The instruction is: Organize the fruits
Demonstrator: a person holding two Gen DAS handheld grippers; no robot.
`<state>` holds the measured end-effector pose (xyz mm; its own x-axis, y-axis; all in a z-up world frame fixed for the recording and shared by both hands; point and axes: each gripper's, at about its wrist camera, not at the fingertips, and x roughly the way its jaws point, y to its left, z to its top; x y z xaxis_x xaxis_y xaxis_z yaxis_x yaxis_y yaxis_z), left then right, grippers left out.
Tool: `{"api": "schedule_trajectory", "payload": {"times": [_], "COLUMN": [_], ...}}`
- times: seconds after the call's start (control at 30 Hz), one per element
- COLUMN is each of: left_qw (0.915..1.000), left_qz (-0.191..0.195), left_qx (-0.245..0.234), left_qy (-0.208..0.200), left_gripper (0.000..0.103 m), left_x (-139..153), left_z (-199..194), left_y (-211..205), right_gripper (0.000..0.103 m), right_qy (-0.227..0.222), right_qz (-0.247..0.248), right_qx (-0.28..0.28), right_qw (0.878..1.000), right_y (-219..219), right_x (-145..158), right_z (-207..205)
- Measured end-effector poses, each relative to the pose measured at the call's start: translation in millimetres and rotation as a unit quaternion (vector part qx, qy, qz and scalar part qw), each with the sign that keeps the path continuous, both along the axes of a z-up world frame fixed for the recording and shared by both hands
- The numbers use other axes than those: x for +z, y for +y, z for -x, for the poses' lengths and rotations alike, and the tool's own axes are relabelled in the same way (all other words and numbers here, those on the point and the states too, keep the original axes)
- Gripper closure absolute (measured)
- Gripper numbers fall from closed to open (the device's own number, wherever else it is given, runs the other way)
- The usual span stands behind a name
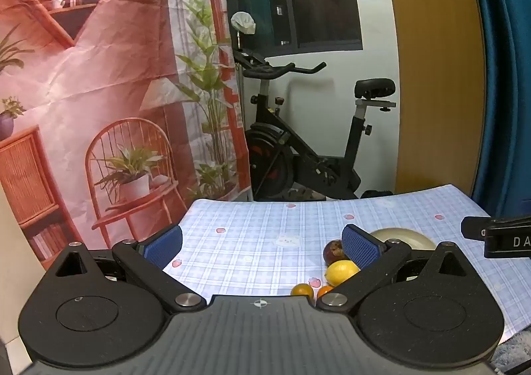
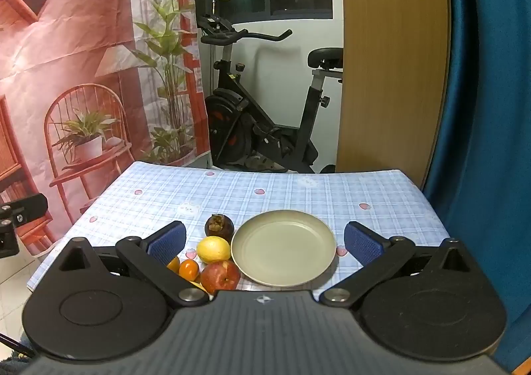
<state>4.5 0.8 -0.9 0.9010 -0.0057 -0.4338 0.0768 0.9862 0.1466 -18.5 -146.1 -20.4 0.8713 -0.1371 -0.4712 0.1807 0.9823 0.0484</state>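
- The fruits lie clustered on the counter [image 2: 381,199] just left of the empty plate [image 2: 283,247]: mangosteen [image 2: 219,227], lemon [image 2: 213,249], apple [image 2: 220,276], small oranges [image 2: 189,269].
- Take an outer fruit first, you avoid nudging its neighbours.
- Your right gripper [image 2: 265,242] hovers above the plate, fingers spread, empty.
- Your left gripper [image 1: 262,247] hangs level, likewise released.

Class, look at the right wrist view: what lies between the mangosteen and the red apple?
The lemon sits between the mangosteen and the red apple, shown clearly in the right wrist view.
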Motion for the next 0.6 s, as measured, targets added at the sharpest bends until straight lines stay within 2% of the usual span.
{"api": "schedule_trajectory", "payload": {"times": [0.07,0.17,0.6], "left_qw": [1.0000,0.9998,0.9999], "left_qz": [0.002,-0.001,-0.005], "left_qx": [0.001,0.003,0.009], "left_qy": [0.002,-0.020,-0.014], "left_gripper": [0.000,0.000,0.000], "left_x": [-0.2,-0.2,1.1], "left_z": [-4.2,3.7,1.1], "left_y": [2.4,1.6,-2.6], "right_gripper": [0.000,0.000,0.000], "right_qy": [0.013,0.007,-0.001], "right_qz": [0.004,0.000,0.002], "right_qx": [-0.003,-0.003,-0.004], "right_qw": [1.000,1.000,1.000], "right_y": [2.9,1.5,0.4], "right_x": [1.4,1.2,1.5], "right_z": [-4.2,-5.3,-0.3]}}
